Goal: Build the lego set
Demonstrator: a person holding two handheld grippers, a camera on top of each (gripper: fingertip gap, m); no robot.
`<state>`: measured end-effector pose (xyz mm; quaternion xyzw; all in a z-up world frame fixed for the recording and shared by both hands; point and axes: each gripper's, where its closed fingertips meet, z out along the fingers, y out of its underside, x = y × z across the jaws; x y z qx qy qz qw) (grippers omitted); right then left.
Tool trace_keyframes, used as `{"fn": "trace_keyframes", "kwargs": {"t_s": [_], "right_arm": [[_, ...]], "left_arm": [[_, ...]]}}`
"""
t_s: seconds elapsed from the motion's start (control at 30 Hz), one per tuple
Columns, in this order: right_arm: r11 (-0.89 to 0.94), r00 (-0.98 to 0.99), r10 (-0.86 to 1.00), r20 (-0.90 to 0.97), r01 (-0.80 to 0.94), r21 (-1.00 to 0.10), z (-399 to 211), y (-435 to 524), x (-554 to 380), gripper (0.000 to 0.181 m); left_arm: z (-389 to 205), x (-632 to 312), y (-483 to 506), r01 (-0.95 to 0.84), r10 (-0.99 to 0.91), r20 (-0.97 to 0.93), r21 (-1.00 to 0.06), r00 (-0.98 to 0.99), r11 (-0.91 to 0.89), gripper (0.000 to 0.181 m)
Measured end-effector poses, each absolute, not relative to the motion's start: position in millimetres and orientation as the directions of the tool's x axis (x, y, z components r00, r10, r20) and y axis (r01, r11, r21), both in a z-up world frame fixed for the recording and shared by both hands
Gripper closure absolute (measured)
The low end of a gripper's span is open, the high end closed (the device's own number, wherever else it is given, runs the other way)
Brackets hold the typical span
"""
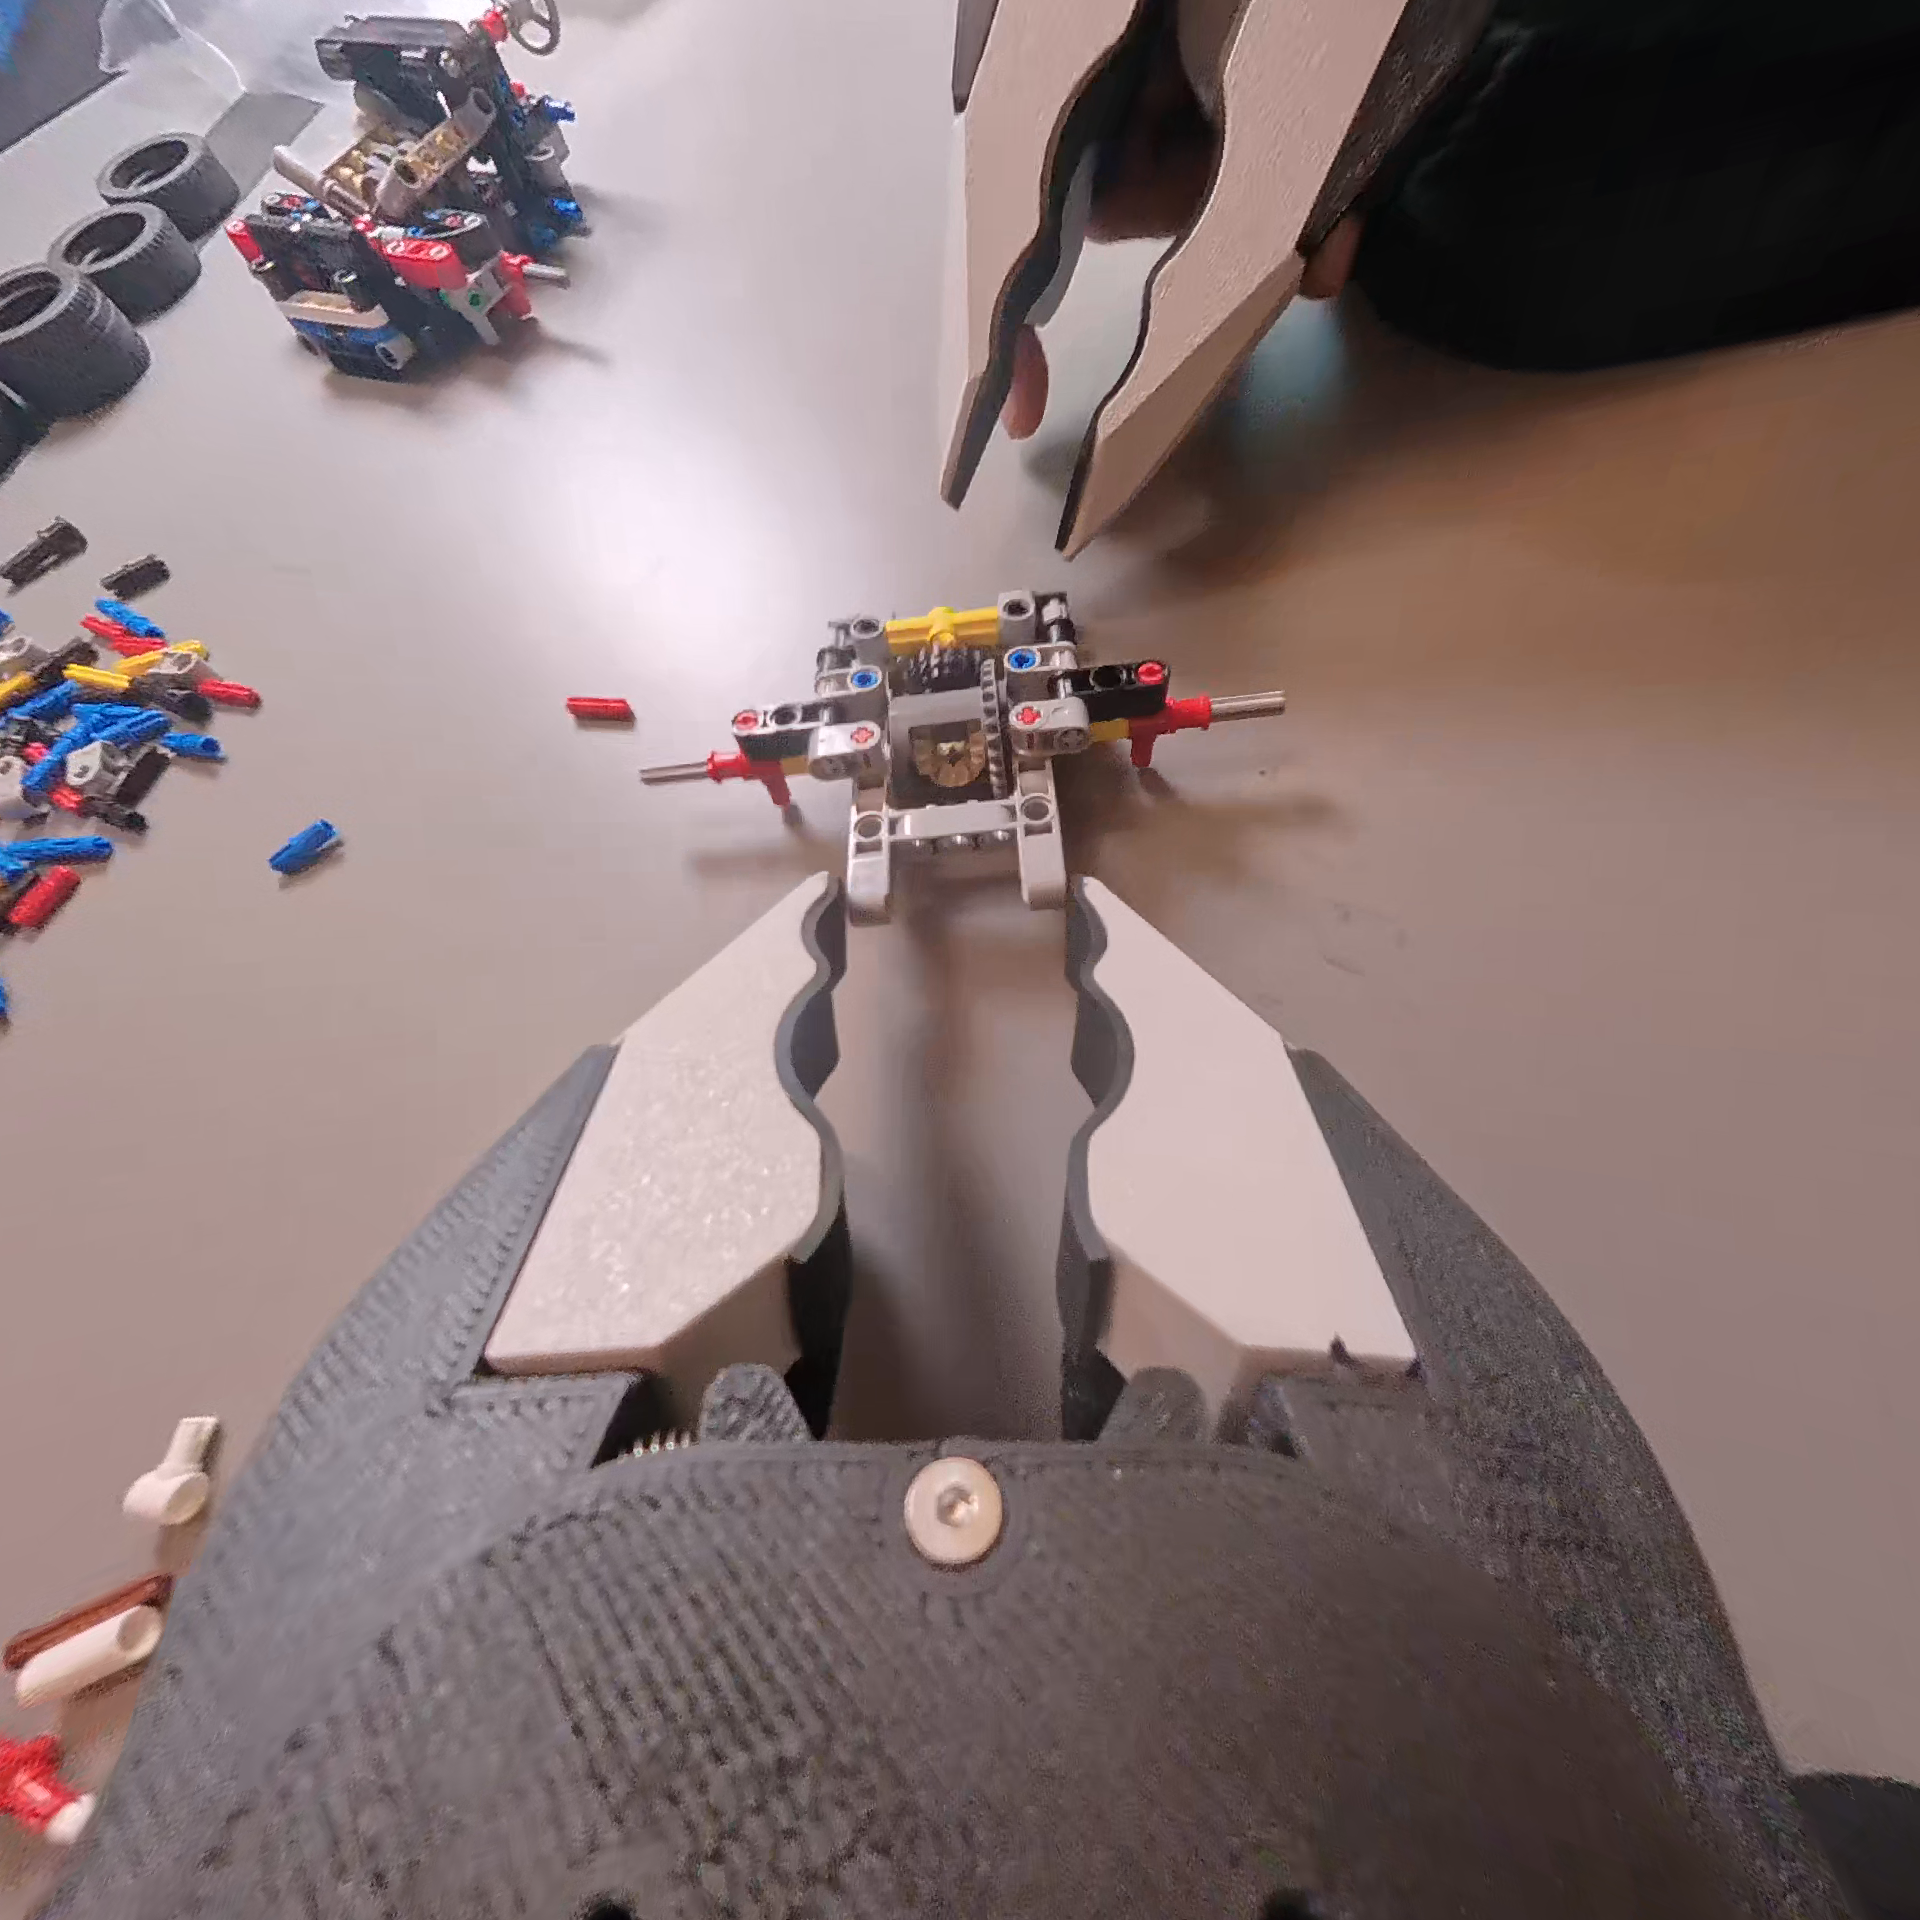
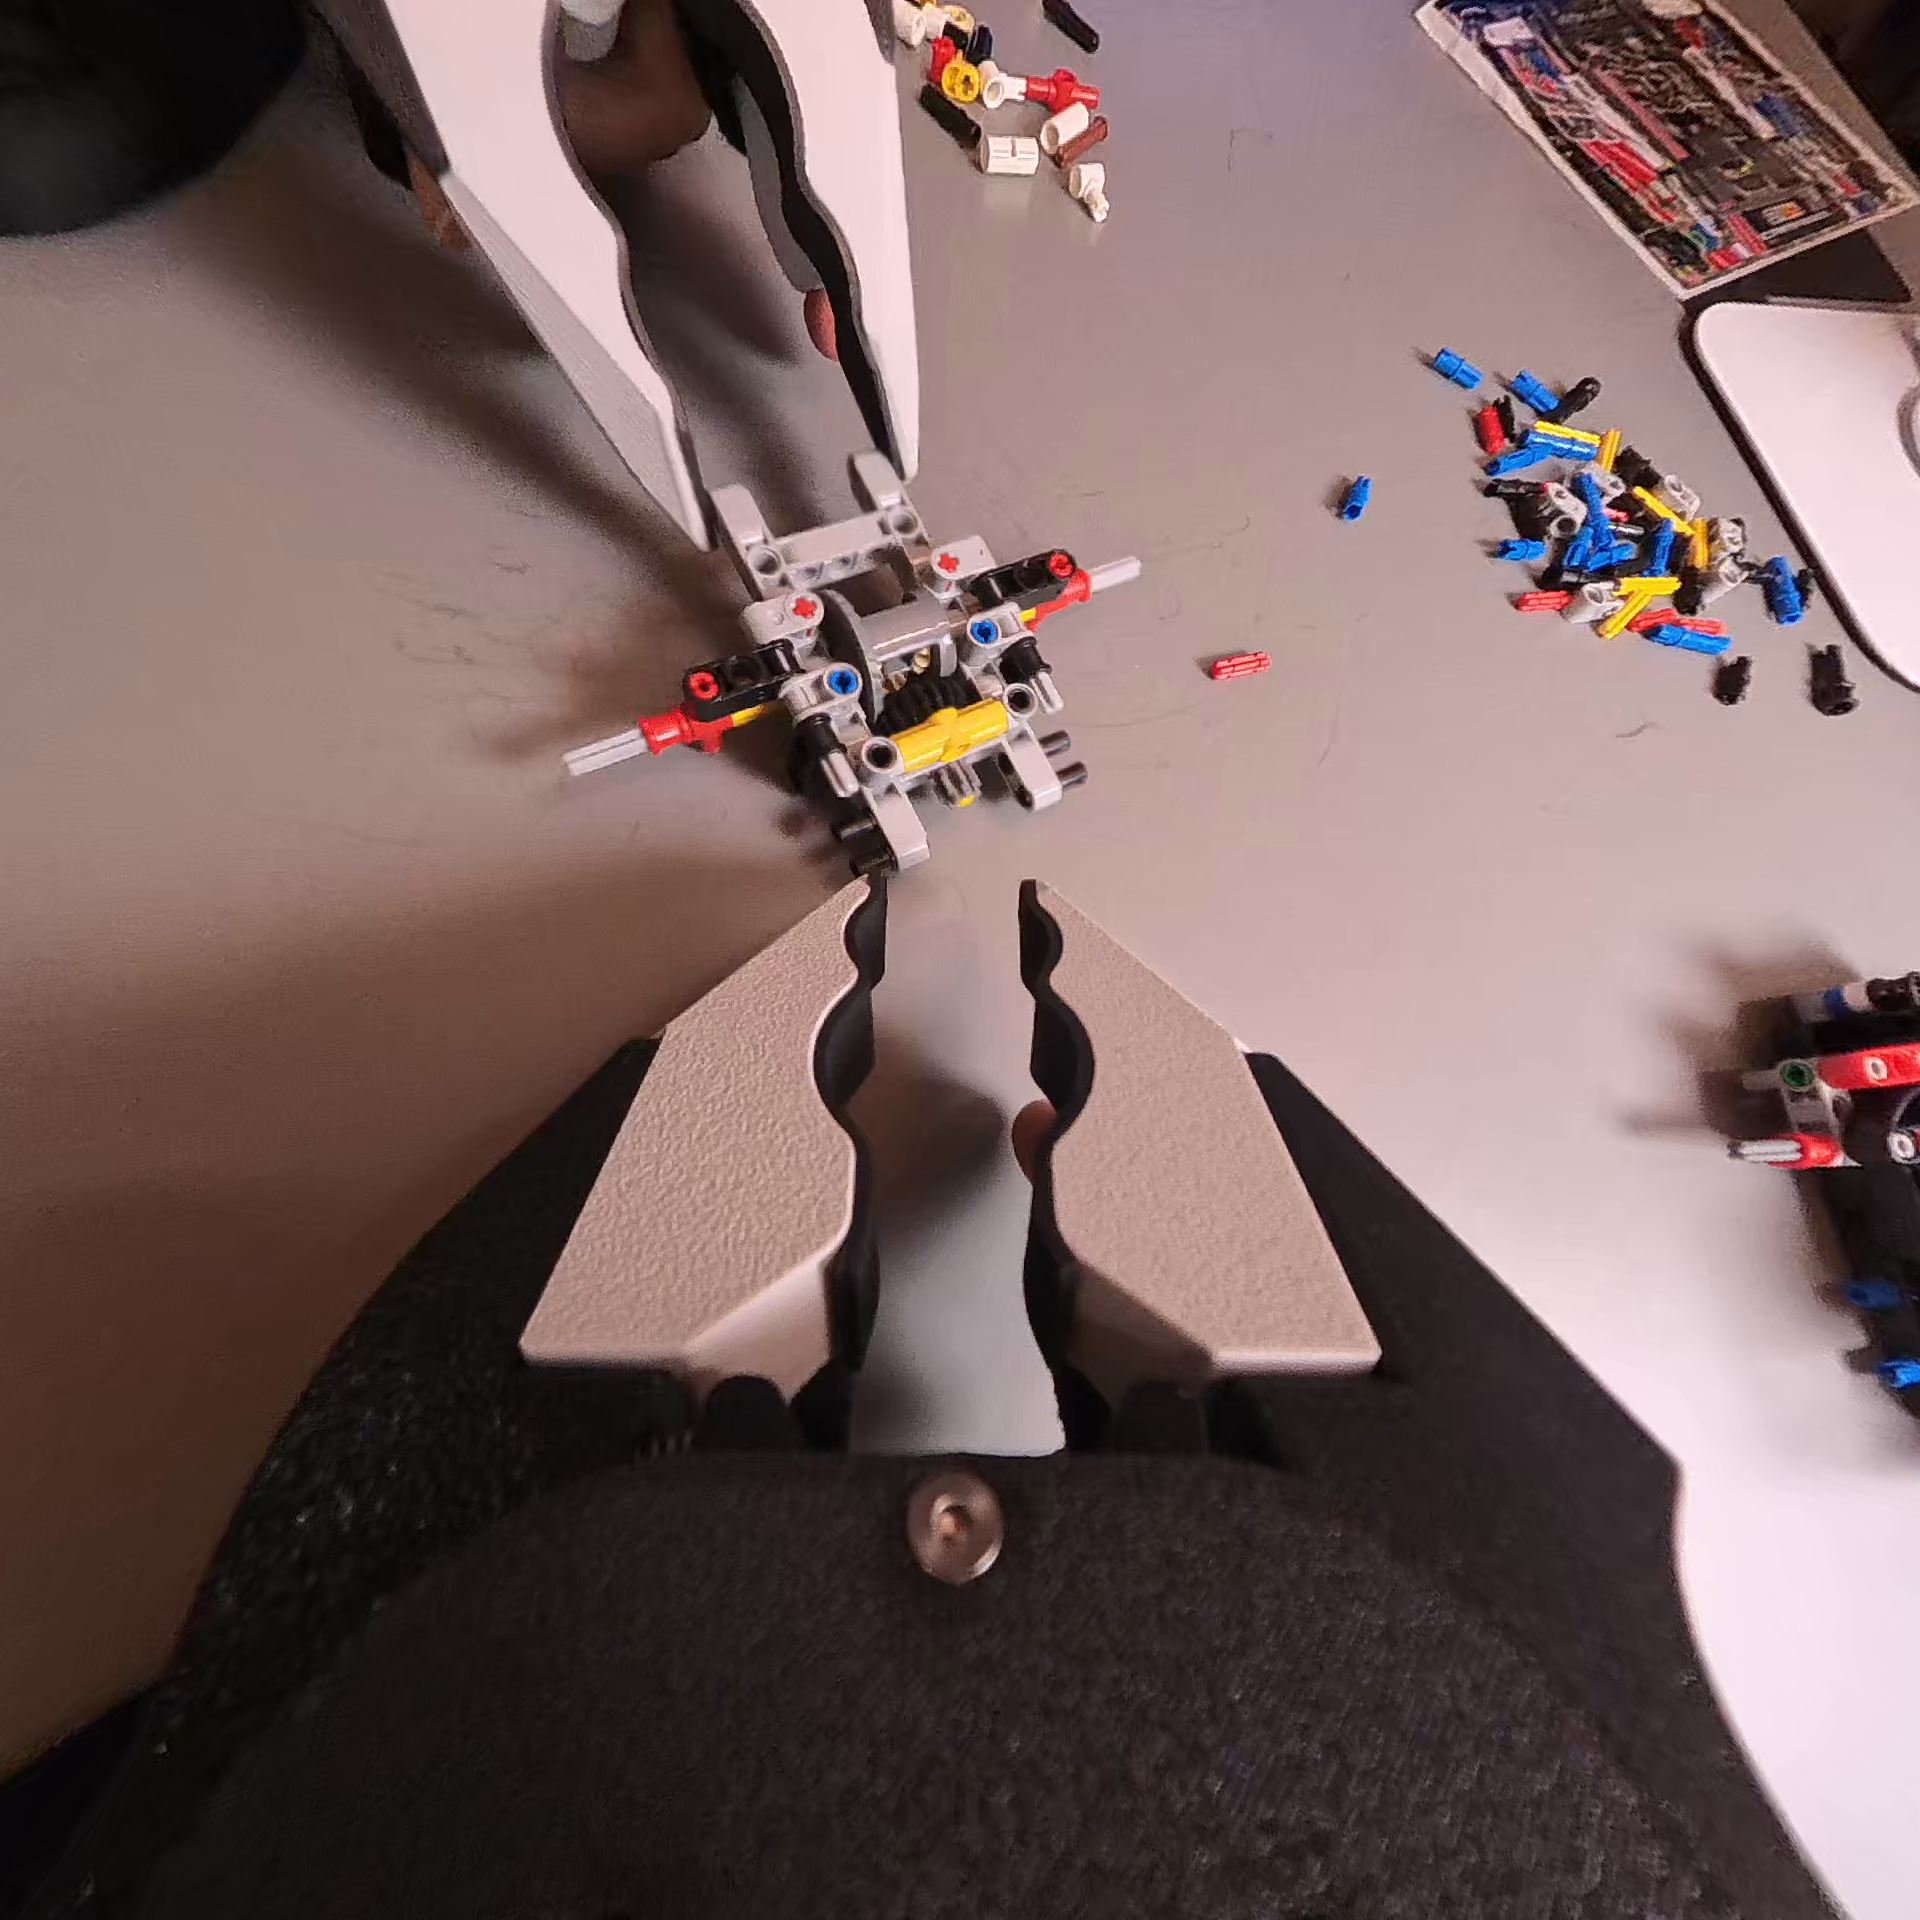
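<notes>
Axle assembly: sits on the desk between the two grippers, its grey forked legs toward the left one.
Left gripper: jaws apart, tips flanking the legs, nothing clamped.
Right gripper: jaws apart, empty, just short of the assembly.
Loose pins: scattered pile, well apart.
Larger build: farther off, beside black tyres.

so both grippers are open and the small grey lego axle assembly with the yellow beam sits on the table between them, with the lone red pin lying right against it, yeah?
Not quite: the lone red pin lies apart from the small grey lego axle assembly, with bare table between them, as the right wrist view shows. The rest holds: the left gripper and right gripper are open, with the assembly between them.
</notes>
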<state>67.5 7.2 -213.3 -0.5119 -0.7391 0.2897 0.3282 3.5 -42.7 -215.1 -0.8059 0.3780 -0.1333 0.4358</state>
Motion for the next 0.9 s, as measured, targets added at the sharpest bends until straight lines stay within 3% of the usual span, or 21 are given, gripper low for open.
{"fn": "trace_keyframes", "kwargs": {"t_s": [0.43,0.9], "right_arm": [[0.286,-0.266,0.95,0.16,0.547,-0.787,-213,3,64,0.147],[0.224,-0.16,0.974,0.162,0.559,-0.799,-202,11,57,0.151]], "left_arm": [[-220,-16,-40,-0.526,-0.77,-0.117,-0.793,0.627,-0.307,0.141],[-222,-1,-48,-0.497,-0.705,-0.081,-0.765,0.705,-0.409,0.139]]}}
